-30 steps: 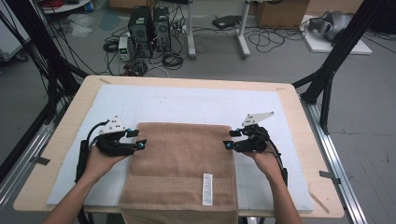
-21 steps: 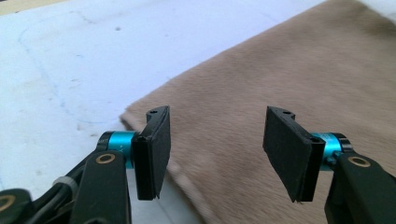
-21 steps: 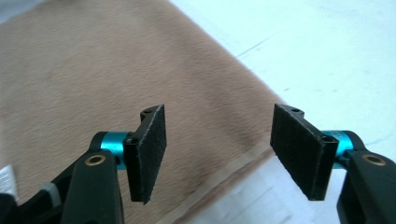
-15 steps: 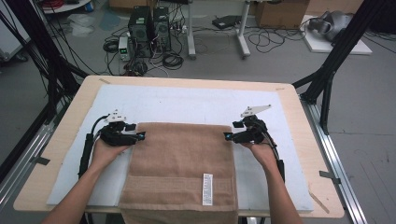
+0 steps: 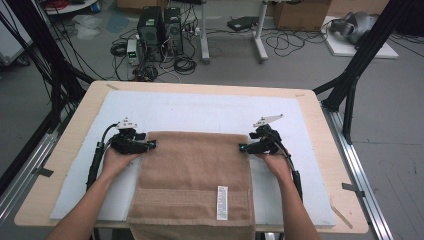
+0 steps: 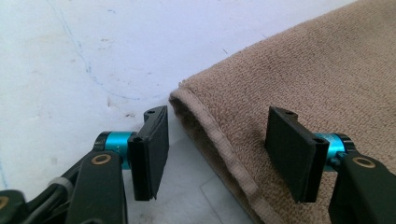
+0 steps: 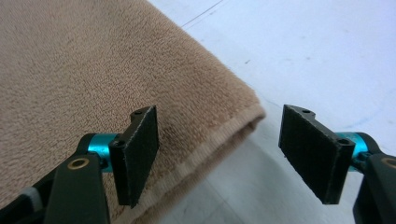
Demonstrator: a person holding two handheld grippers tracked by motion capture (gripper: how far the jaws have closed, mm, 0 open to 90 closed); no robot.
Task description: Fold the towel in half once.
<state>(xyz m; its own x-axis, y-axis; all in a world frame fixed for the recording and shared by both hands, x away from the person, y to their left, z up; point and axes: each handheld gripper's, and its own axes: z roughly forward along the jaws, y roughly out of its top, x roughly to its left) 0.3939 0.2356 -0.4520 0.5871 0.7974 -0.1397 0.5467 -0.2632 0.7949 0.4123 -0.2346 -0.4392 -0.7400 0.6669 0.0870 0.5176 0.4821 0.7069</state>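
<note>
Two wide-open tools, left tool [image 6: 217, 156] and right tool [image 7: 219, 156], straddle the folded tan towel's [image 5: 195, 175] hemmed far corners.

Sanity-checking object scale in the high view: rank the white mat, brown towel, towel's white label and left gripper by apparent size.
1. white mat
2. brown towel
3. left gripper, black body with its cable
4. white label

The left gripper's jaws have just been opening, the towel's hem between them.

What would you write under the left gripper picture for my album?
Open left gripper straddling the hemmed corner of a tan towel on a white mat.
</note>
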